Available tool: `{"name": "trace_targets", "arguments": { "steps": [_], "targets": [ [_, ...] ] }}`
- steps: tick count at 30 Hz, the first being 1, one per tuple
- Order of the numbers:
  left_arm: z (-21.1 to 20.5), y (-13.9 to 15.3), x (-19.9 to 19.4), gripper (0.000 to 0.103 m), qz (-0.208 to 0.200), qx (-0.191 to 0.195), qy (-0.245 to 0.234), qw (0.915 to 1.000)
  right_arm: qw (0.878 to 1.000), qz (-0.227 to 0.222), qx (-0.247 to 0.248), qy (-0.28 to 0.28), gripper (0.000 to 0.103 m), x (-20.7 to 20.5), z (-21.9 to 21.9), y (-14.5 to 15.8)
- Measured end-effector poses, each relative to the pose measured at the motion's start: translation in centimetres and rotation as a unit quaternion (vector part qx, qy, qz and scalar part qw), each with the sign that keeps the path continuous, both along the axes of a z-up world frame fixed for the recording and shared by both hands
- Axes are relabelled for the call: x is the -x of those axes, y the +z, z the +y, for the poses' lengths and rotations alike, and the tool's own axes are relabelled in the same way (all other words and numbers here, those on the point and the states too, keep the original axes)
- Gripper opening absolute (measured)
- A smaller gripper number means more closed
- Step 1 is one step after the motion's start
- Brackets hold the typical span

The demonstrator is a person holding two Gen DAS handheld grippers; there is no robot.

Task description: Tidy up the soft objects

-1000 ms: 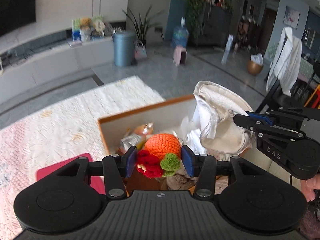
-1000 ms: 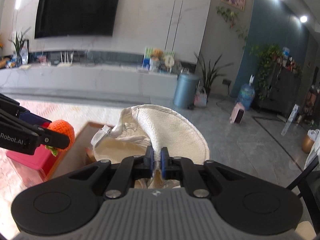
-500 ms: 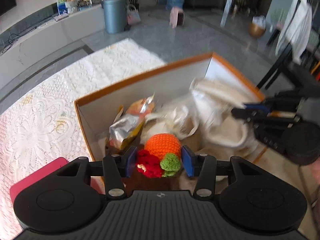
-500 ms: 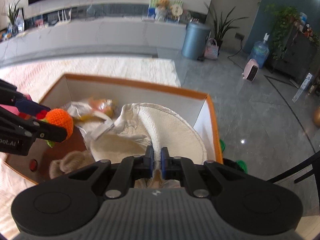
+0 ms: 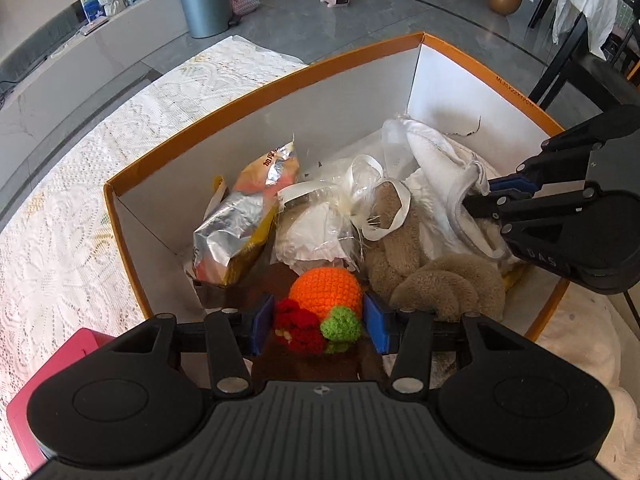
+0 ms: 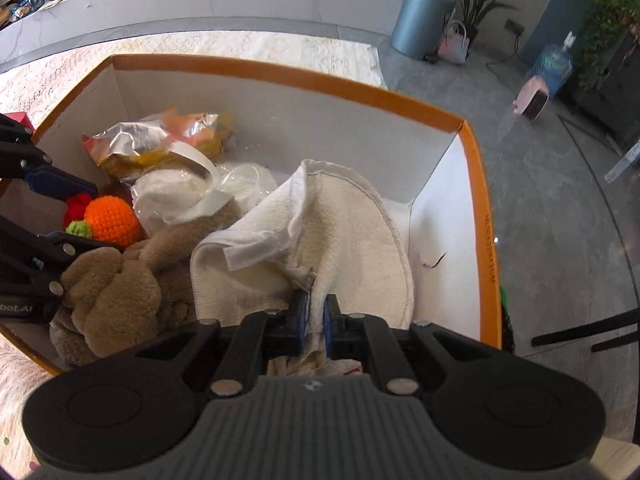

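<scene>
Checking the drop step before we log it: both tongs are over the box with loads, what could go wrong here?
1. The right tongs are opening on the white towel; its fold may snag on a pad and lift out again.
2. The crocheted orange toy in the left tongs could roll off the brown plush pile.
3. The orange-rimmed box is crowded, so the towel might drape over the rim.

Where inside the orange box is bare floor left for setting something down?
Bare floor shows in the box at its near-left corner, bordered by the snack bag and crochet toy. A thin strip lies behind the white cloth at the far-right corner. Plastic bundle and brown plush crowd the middle.
</scene>
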State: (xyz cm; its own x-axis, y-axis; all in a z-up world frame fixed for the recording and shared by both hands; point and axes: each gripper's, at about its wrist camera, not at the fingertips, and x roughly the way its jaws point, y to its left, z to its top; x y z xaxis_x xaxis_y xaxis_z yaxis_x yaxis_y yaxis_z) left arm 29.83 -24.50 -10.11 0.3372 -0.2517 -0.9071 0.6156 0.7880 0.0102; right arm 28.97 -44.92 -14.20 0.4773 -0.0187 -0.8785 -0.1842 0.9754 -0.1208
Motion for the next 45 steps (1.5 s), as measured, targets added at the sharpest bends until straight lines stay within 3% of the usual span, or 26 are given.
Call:
{"name": "trace_targets", "arguments": {
  "steps": [5,7,9,14,25,27,29,37,39,42,45],
  "targets": [
    [0.0,-0.1,-0.3,0.062,-0.011,-0.013,-0.004,0.9998,1.000,0.003,0.005,-0.003,0.014,-0.4,0.3,0.4],
    [0.0,0.3,-0.1,0.069,-0.027,-0.022,-0.006,0.9994,1.000,-0.002,0.009,-0.007,0.022,-0.5,0.5,0.9],
    [0.2,0.8,0.3,0.072,-0.040,-0.023,-0.007,0.9989,1.000,-0.007,0.012,-0.013,0.036,-0.7,0.4,1.3],
    [0.7,2.9,1.6,0.075,-0.055,-0.024,-0.011,0.9981,1.000,-0.018,0.018,-0.017,0.048,-0.1,0.6,3.3],
    [2.5,9.1,6.5,0.077,-0.124,-0.012,0.010,0.9921,0.995,-0.096,0.030,-0.003,0.056,4.2,2.1,11.3],
    [3.0,10.3,7.5,0.078,-0.141,-0.010,0.014,0.9899,0.993,-0.110,0.031,0.005,0.064,5.4,2.6,12.8],
    [3.5,11.4,8.6,0.078,-0.157,-0.004,0.018,0.9875,0.992,-0.120,0.034,0.014,0.064,6.6,3.3,13.9],
    [5.5,14.5,13.7,0.078,-0.231,0.031,0.043,0.9716,0.991,-0.130,-0.014,0.023,0.073,11.1,5.2,17.5],
    [6.1,14.9,15.0,0.078,-0.252,0.035,0.054,0.9657,0.990,-0.137,-0.027,0.024,0.080,12.3,5.7,17.8],
    [6.5,15.1,16.9,0.080,-0.289,0.030,0.056,0.9552,0.984,-0.169,-0.044,0.032,0.087,14.3,6.8,18.2],
    [7.2,15.3,18.6,0.089,-0.324,0.041,0.076,0.9422,0.976,-0.208,-0.050,0.037,0.091,16.4,8.2,18.3]
  ]
}}
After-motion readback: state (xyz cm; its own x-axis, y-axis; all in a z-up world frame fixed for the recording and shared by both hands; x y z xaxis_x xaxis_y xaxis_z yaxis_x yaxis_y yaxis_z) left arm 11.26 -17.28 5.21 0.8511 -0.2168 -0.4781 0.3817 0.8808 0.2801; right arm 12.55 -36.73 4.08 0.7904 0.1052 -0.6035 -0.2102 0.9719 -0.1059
